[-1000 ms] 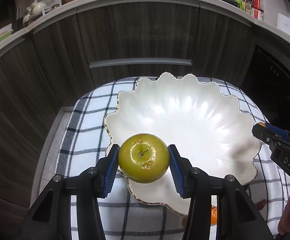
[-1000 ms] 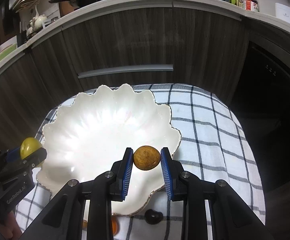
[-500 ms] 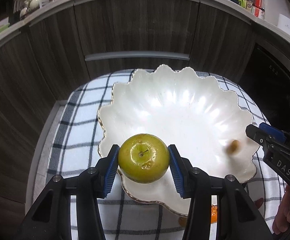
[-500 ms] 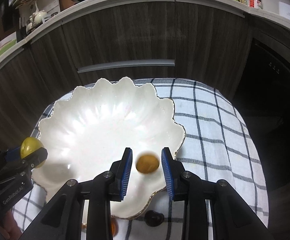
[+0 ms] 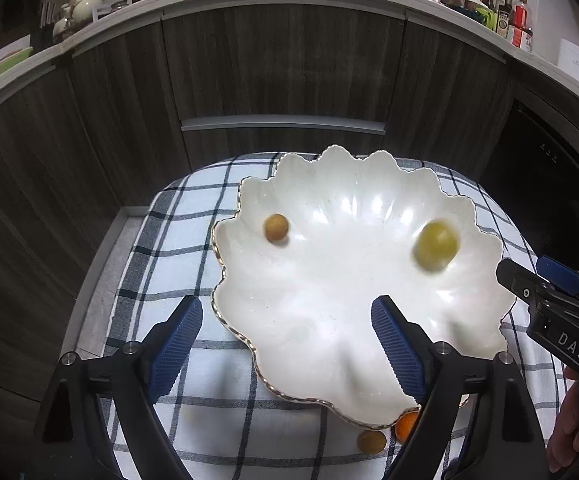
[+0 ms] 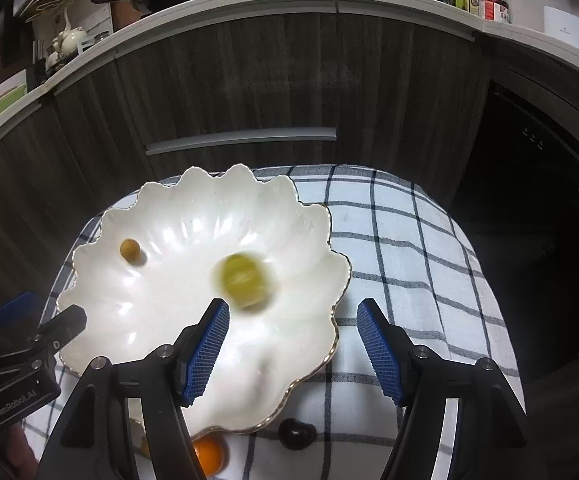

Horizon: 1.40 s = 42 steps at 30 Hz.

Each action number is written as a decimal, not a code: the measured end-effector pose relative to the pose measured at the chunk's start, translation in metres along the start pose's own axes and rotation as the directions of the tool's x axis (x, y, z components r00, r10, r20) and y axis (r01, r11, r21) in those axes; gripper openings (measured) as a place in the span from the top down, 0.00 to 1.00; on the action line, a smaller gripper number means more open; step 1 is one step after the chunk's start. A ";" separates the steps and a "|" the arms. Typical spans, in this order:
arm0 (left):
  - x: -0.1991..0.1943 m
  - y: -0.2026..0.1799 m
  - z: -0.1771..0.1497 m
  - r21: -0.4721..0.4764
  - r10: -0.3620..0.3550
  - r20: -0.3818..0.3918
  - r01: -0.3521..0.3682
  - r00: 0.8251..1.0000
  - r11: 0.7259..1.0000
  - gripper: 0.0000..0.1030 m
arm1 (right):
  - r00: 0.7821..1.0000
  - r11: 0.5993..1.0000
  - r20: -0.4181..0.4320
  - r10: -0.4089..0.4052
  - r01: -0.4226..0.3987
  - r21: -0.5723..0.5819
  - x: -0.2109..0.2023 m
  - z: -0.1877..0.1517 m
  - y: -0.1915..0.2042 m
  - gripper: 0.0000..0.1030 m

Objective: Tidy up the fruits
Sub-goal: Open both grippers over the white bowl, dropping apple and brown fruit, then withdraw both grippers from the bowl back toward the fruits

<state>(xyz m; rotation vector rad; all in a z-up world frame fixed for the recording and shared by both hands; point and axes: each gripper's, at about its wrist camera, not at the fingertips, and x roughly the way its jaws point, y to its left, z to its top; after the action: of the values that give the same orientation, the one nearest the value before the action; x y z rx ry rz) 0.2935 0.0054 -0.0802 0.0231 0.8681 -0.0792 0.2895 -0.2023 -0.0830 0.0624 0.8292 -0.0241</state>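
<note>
Left wrist view: left gripper (image 5: 285,344) now gapes wide, empty; a second ago it clamped the green apple (image 5: 436,245), which is blurred, rolling in the white bowl (image 5: 329,280). Small brown fruit (image 5: 276,228), dropped by the right gripper (image 6: 291,346), sits near the bowl's left wall. Right gripper also spread, empty, poised over the near rim. Orange fruit (image 6: 208,455) and dark fruit (image 6: 296,433) remain on the surface (image 6: 409,248).

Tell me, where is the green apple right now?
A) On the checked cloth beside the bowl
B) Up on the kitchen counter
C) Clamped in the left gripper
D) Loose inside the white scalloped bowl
D: the green apple lies blurred inside the white scalloped bowl, and the left gripper is open with nothing in it.
</note>
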 end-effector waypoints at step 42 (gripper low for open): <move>-0.058 -0.022 -0.034 0.027 0.013 0.056 -0.015 0.998 1.000 0.14 | 0.999 1.000 0.052 -0.013 0.013 -0.001 -0.058 -0.029 -0.023 0.34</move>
<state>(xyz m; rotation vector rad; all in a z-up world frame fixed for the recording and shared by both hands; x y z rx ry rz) 0.2283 -0.0115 -0.0573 0.0527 0.8107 -0.0785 0.2279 -0.2234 -0.0606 0.0554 0.7780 -0.0371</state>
